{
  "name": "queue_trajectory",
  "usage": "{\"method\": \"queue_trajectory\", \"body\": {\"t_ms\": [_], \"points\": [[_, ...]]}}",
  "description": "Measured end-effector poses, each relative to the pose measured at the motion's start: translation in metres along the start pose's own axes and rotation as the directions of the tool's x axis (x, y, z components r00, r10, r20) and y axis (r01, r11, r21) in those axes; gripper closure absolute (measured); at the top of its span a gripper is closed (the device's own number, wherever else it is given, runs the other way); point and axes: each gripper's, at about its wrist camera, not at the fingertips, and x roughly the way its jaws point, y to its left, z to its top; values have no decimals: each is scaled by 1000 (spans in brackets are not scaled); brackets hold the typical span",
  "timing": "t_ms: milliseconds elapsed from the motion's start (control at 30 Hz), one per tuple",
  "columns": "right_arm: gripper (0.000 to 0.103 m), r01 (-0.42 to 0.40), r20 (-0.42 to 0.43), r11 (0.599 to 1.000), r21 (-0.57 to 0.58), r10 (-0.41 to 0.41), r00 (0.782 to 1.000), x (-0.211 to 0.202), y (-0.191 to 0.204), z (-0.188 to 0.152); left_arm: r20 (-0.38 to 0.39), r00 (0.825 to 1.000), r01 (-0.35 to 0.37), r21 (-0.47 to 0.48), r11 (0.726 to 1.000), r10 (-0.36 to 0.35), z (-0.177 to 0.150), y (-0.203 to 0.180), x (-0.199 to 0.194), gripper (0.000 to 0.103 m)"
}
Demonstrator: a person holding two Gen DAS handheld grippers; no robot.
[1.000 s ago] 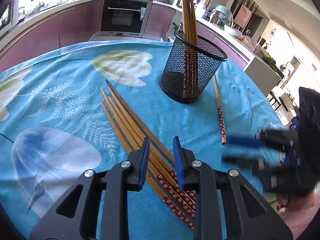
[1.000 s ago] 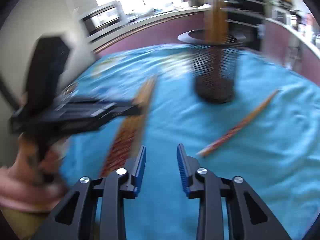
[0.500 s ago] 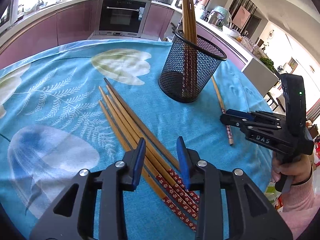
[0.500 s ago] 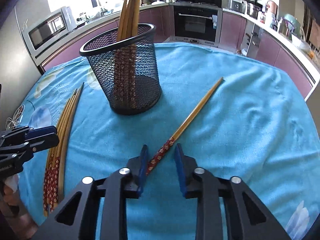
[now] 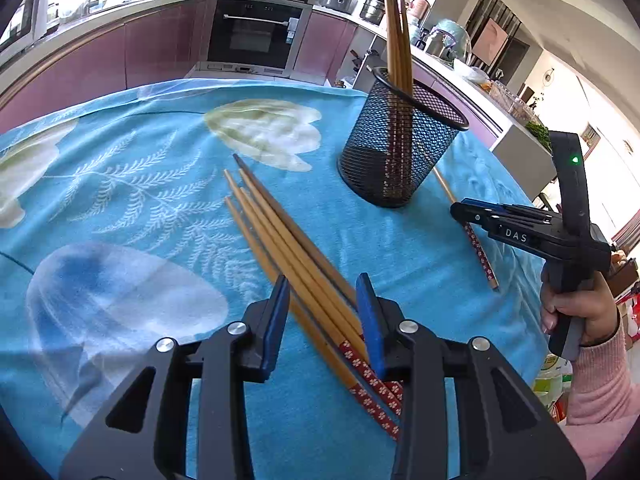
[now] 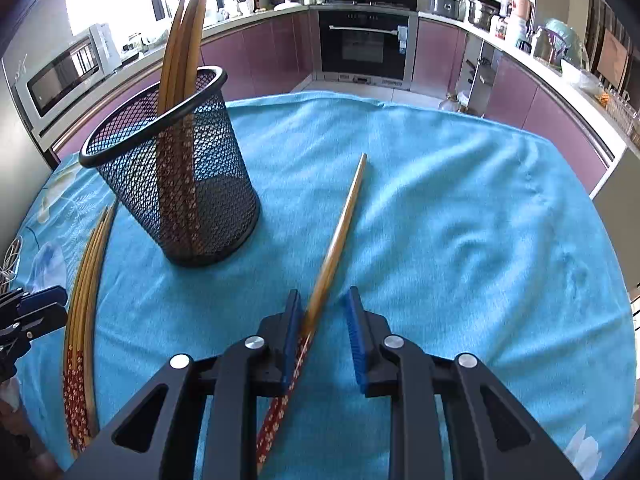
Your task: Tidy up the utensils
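Note:
A black mesh holder point(image 5: 400, 148) point(image 6: 176, 184) stands on the blue cloth with a few wooden chopsticks point(image 5: 397, 32) upright in it. Several loose chopsticks point(image 5: 288, 248) with red patterned ends lie in a bundle; they also show at the left of the right wrist view point(image 6: 82, 312). My left gripper point(image 5: 323, 316) is open, its jaws straddling that bundle. A single chopstick point(image 6: 340, 236) point(image 5: 478, 250) lies to the right of the holder. My right gripper point(image 6: 322, 320) is open, with that chopstick between its jaws near the left pad.
The table is covered by a blue flowered cloth point(image 5: 120, 184) point(image 6: 460, 220). Kitchen counters, an oven point(image 6: 364, 40) and a microwave point(image 6: 68, 76) ring the room behind. The table edge drops off at the right of the left wrist view.
My left gripper has moved forward over the chopstick bundle and opened wider. My right gripper has swung round and come down over the single chopstick, which now lies between its jaws.

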Motion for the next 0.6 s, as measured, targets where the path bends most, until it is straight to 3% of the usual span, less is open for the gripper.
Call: {"method": "queue_trajectory", "body": {"t_ms": [67,367,600], "points": [[97,-40,-8,999,16,40,999,-5,-3,-5,2,1000,-9,-5,1000,9,0,3,-2,69],[95,-235,-28,972,-19,234,972,-46,18,-39,-28,999,-43,-17,999,43,-2,15,2,70],[93,-308,-78,950,-42,304,949,-49,42,-58,-43,998,-43,-22,999,42,-6,18,2,71]]}}
